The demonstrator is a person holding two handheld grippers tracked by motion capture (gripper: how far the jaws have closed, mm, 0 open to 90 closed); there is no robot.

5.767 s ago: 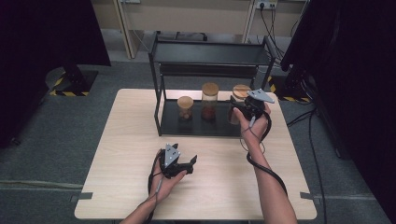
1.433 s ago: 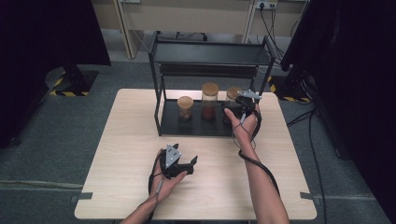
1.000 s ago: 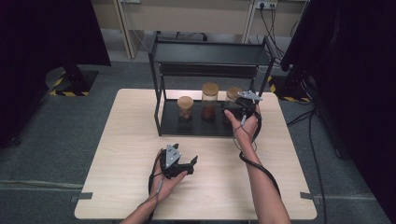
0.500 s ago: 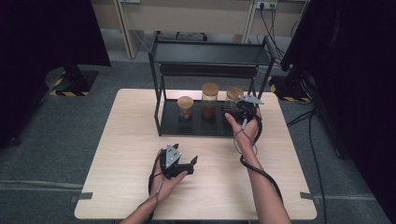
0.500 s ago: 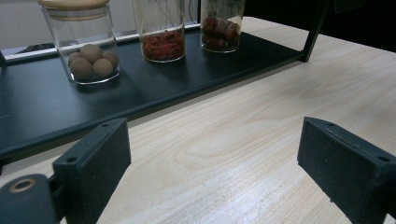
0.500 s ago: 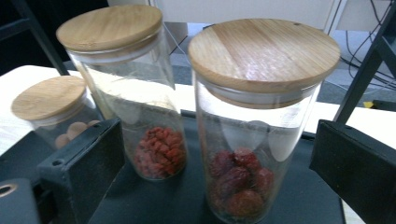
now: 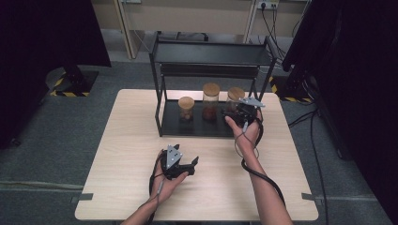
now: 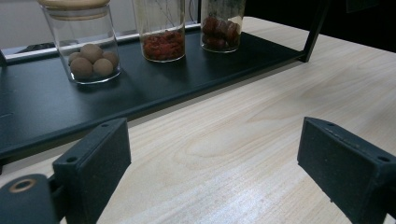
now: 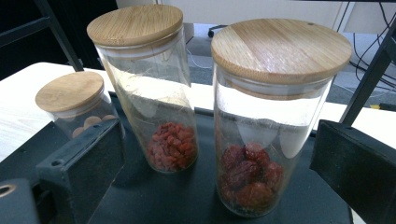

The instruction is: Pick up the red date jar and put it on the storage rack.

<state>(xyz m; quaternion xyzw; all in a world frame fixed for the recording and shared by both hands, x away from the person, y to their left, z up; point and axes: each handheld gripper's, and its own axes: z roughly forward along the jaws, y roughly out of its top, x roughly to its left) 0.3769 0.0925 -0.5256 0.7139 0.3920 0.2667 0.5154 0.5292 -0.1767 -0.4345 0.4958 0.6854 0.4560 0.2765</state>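
The right gripper (image 9: pixel 215 186) stands wide open in front of the date jar (image 9: pixel 268 126), its pads clear of the glass. That jar stands on the black shelf (image 7: pixel 206 127), rightmost of three jars. The left gripper (image 8: pixel 212 172) rests well short of the shelf, wide open and empty.

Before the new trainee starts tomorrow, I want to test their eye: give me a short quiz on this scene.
1. How many wooden-lidded glass jars stand on the black metal rack's bottom shelf?
2. True or false: the right gripper is clamped on a jar.
3. Which jar stands between its jaws: A round brown balls, B small red berries, C large dark red fruits?

Key: 1. Three. 2. False, its jaws stand open. 3. C.
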